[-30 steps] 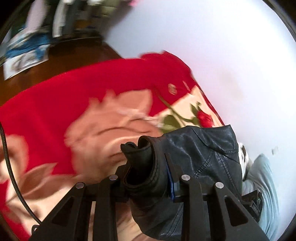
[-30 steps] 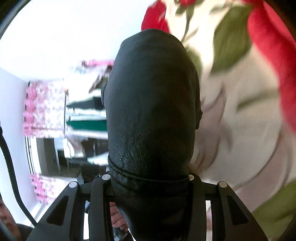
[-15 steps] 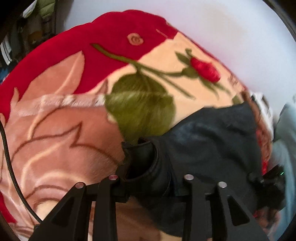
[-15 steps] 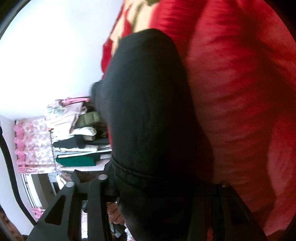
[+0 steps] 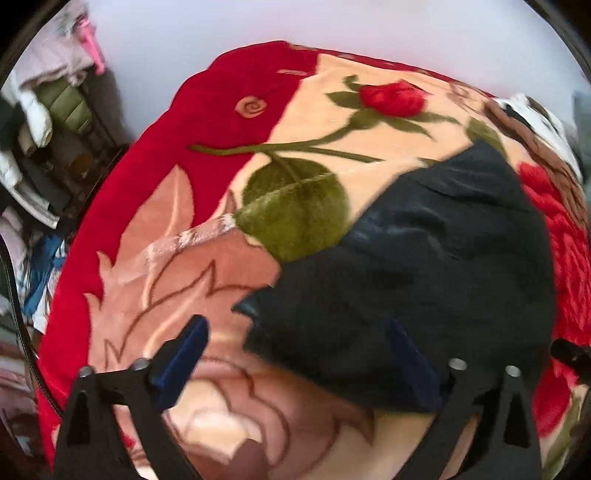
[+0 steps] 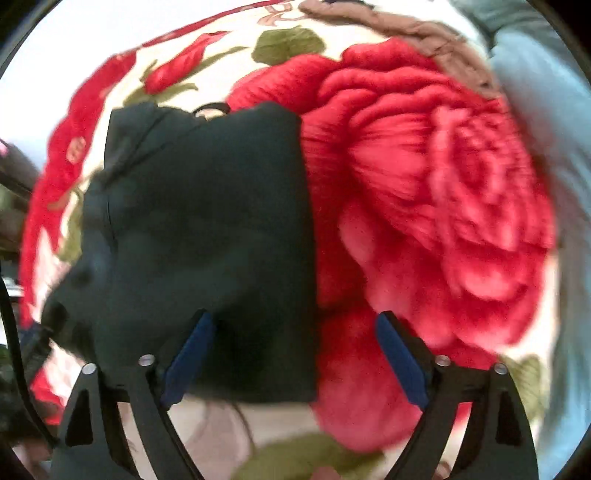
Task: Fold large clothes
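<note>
A black leather jacket point(image 5: 424, 266) lies folded on a rose-patterned blanket point(image 5: 207, 155). In the left wrist view my left gripper point(image 5: 295, 328) hangs over the jacket's near left corner, its jaws opening wide, blue pads clear of the leather. The right wrist view shows the same jacket point(image 6: 207, 229) as a dark block left of a big red rose point(image 6: 436, 206). My right gripper point(image 6: 291, 325) is above the jacket's near right edge, jaws opening; the fabric lies below them and the pads do not press on it.
The blanket point(image 6: 436, 332) covers the bed in both views. A brown garment point(image 6: 424, 33) and pale blue cloth point(image 6: 546, 110) lie at the far right. Shelves stacked with clothes point(image 5: 48, 110) stand left of the bed, against a white wall point(image 5: 332, 26).
Both grippers were shut on the jacket's edges and carried it down onto the blanket; both have let go and spread wide, and the jacket lies flat.
</note>
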`<state>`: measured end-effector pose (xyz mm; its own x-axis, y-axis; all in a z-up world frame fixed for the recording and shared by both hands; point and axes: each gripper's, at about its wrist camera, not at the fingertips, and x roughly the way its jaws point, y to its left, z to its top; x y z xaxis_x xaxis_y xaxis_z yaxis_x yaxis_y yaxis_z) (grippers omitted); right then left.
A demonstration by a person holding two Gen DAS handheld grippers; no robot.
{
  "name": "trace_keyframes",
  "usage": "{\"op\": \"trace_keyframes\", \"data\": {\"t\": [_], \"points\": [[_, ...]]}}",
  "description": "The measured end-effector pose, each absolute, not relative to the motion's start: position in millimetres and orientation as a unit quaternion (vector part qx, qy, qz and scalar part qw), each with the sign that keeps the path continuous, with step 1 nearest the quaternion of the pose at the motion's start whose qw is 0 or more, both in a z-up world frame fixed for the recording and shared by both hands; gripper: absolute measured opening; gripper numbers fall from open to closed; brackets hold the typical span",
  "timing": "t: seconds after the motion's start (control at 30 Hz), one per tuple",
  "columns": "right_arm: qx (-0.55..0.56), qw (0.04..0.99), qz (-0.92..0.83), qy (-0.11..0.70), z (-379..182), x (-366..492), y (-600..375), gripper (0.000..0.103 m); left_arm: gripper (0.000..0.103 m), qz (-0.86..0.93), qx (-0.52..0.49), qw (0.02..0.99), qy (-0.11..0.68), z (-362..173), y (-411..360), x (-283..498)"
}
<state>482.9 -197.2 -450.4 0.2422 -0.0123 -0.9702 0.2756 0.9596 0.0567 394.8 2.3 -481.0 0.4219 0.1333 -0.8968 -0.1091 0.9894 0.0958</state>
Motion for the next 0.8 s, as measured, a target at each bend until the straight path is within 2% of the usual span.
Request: {"op": "trace_keyframes", "data": {"t": [0.13,0.4,0.6,0.8], "points": [[0.049,0.799,-0.132,0.585,-427,415,-198,0.094,0.103,0.072,0.031,0.842,0.533,-441,-11,368],[0.036,0.829,-0.164,0.533,-281,302,-192,0.094,0.103,0.045,0.025,0.851,0.522,-314,-31,291],[0.043,0.844,-0.173,0.505,-166,219,-186,0.094,0.103,0.03,0.022,0.868,0.495,-204,-38,225],[0.05,0.866,-0.167,0.469,-66,145,-181,0.094,0.103,0.024,0.035,0.891,0.453,-116,-39,168]]}}
